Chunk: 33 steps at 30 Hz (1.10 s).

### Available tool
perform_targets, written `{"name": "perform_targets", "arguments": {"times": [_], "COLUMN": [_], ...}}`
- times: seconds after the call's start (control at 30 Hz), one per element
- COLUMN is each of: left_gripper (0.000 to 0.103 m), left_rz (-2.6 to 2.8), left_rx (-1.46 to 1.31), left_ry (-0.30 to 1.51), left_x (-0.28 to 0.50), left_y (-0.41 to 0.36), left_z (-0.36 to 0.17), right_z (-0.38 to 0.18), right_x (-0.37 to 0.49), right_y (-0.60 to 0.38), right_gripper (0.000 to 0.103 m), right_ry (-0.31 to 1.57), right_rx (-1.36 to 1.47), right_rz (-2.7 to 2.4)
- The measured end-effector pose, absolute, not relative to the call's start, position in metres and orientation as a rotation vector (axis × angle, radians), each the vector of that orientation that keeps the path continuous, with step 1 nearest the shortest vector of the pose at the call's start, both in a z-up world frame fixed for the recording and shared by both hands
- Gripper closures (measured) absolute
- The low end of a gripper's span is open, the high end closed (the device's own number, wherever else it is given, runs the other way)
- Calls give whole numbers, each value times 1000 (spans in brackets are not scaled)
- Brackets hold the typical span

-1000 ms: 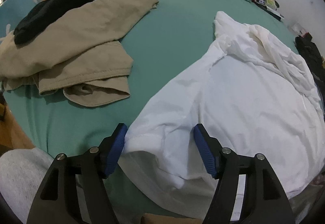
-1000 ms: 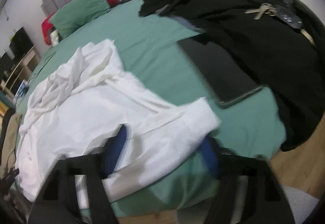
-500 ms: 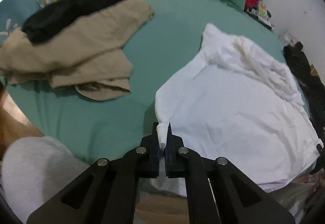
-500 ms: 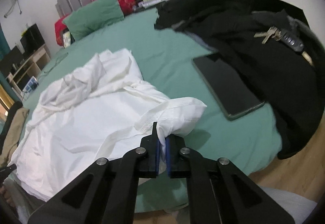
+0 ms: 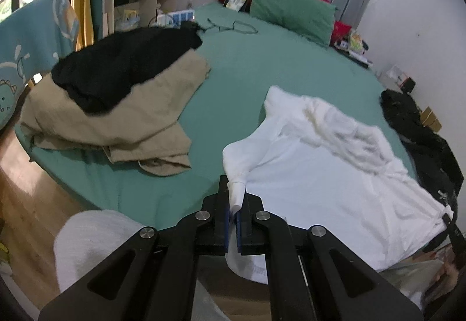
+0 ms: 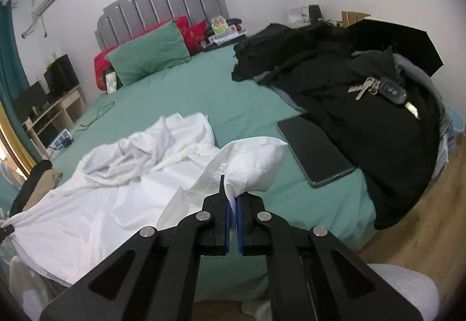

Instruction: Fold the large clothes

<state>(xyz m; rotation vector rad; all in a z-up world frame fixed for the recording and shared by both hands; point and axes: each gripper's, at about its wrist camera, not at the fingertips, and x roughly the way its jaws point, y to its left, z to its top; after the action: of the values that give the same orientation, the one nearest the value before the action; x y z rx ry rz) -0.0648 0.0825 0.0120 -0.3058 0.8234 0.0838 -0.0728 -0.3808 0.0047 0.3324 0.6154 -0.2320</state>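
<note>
at the far left of the green bed (image 5: 247, 65) a tan garment (image 5: 116, 123) lies in a loose heap with a black garment (image 5: 122, 62) on top of it. right of that, near the bed's near edge, the white shirt (image 5: 320, 184) is spread with its far part bunched. the left gripper (image 5: 232, 213) is closed tight on a near-left corner of the shirt, a twist of cloth standing up from between its blue pads. the right gripper (image 6: 233, 213) is likewise clamped on the near-right corner, which puffs up above it. further right lie a dark tablet (image 6: 314, 152) and a pile of black clothing (image 6: 364, 105) with keys (image 6: 367, 88) on it.

the step in hand looks like lifting the near hem to start the first fold. the next move would call for carrying both corners evenly toward the far side, keeping the cloth taut between them and clear of the tablet.

a second ago both grippers stood open astride the shirt's edge lying on the bed; since then they have shut on it and risen, pulling the corners up off the bed.
</note>
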Motion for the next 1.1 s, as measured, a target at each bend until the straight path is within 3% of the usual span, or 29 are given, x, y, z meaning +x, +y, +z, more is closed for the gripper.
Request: {"name": "perform_targets", "arguments": {"times": [0.47, 1.1], "left_gripper": [100, 100], "left_rz": [85, 111], "left_rx": [-317, -367], "left_ry": [714, 692], "left_x": [-59, 55], "left_y": [89, 96], "left_z": [59, 55], "right_z": [45, 49], "right_x": [-78, 45], "right_y": [-378, -393], "right_gripper": [99, 99], "right_ry": [523, 499], "right_rx": [244, 123], "right_rz": [-241, -229]}}
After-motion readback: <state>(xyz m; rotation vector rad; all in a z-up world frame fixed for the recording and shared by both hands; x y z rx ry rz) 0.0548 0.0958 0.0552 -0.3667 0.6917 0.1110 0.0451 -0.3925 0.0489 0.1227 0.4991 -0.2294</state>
